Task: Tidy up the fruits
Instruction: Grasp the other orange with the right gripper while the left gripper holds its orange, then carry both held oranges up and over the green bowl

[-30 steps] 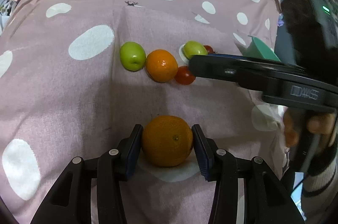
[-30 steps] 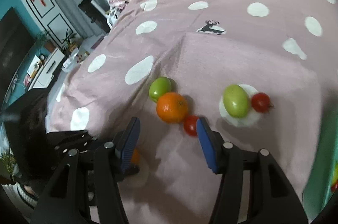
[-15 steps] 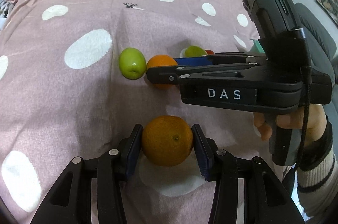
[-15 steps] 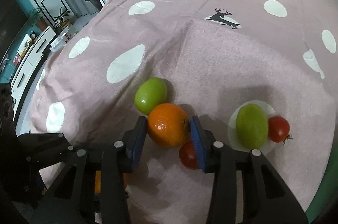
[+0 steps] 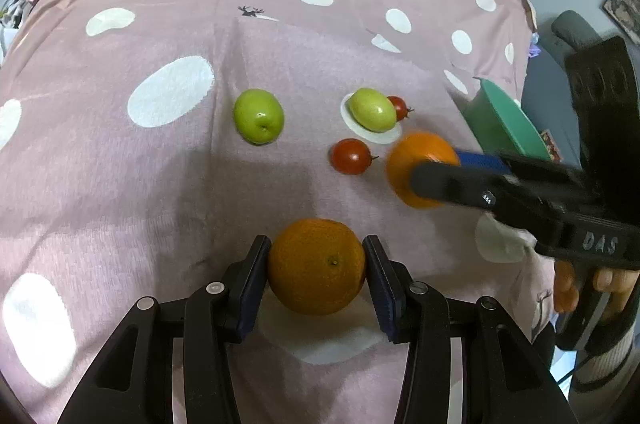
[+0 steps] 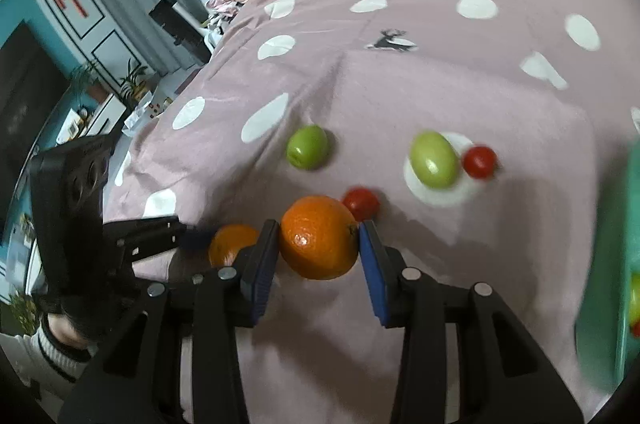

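On the pink dotted cloth, two oranges were gripped, one per hand. The left tongs were clamped on the near orange, both pads pressed to its sides, with the fruit apparently resting on the cloth. The right tongs had just been closing and were now clamped on the second orange, which was seen blurred and clear of the row, near the green basin at the right edge.

Left loose on the cloth: a green fruit, a second green fruit touching a small tomato, and another tomato lying apart.

Step in hand was judged to be the carry of the right-hand orange to the basin. Advice for doing it well:
- Grip should be kept across the widest part; a round skin is likely to slip if pinched off-centre.
- Orange should be carried above the loose tomato and over the basin rim, not dragged through either.
- Release should be made low inside the basin, since fruit already seemed to lie in it.
- Left orange should be held steady until the right hand is clear.
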The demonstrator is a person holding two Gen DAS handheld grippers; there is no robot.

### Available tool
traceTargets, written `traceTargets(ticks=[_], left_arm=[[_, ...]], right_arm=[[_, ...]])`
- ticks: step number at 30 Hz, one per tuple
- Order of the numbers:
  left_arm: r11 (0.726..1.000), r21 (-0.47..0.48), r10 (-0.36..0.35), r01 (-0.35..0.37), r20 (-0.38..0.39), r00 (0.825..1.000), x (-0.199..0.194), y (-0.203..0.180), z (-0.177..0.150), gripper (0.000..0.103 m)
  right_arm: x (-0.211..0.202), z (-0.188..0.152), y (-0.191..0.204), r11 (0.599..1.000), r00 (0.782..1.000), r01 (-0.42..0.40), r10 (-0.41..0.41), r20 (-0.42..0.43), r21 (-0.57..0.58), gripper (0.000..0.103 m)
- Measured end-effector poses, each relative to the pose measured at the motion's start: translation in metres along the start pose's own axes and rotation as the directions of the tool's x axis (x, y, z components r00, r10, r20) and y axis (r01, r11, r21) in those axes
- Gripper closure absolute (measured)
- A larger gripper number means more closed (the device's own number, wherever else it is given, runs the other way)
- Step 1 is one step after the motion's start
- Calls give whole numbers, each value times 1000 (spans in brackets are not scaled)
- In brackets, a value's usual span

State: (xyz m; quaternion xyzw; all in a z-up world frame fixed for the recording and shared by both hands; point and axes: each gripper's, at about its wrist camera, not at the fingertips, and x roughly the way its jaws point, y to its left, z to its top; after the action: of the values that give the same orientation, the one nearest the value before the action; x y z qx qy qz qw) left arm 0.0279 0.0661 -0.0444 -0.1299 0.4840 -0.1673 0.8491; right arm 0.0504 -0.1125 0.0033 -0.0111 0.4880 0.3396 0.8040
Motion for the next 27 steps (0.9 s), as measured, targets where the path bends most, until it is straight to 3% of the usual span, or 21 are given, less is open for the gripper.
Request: traceTargets(ticks=[9,27], left_arm=[[1000,22,8,-9,28,1000,-16,-16,2,56],[994,95,54,-59,55,997,-31,-57,7,56]], right_arm=[[-31,-25,-16,996,999,-12,8,50,92,62],[-77,-45,-23,994,988,-52,37,148,100,62]])
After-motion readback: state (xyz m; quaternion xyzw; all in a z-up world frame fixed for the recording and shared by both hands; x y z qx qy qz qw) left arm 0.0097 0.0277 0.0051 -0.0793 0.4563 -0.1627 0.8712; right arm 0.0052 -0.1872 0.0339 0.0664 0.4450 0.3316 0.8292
